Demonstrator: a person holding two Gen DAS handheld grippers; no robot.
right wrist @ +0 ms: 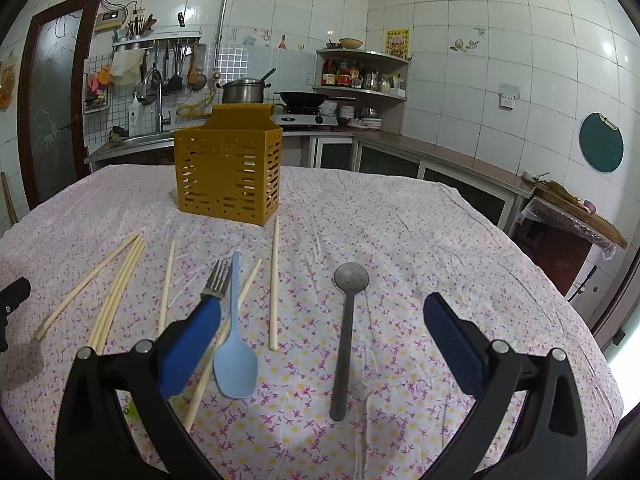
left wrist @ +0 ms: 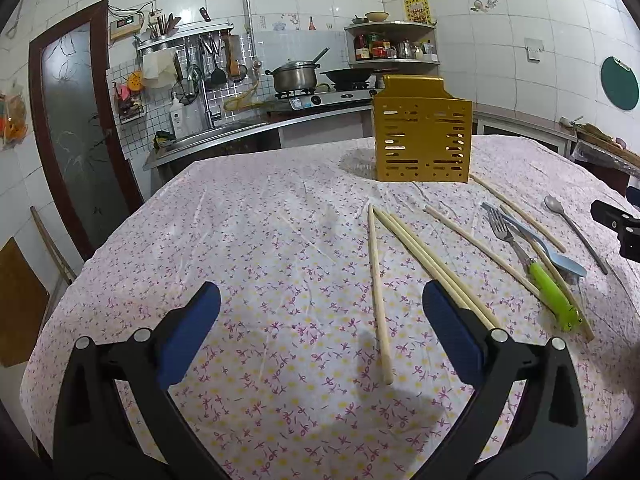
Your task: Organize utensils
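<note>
A yellow slotted utensil holder stands upright on the floral tablecloth. Several wooden chopsticks lie loose in front of it. A fork with a green handle, a light blue spoon and a grey metal spoon lie among them. My left gripper is open and empty above the cloth, left of the chopsticks. My right gripper is open and empty, low over the metal spoon's handle.
The tablecloth covers the whole table; its edges fall away left and right. Behind are a sink counter, a stove with a pot and a corner shelf. The right gripper's body shows at the left view's right edge.
</note>
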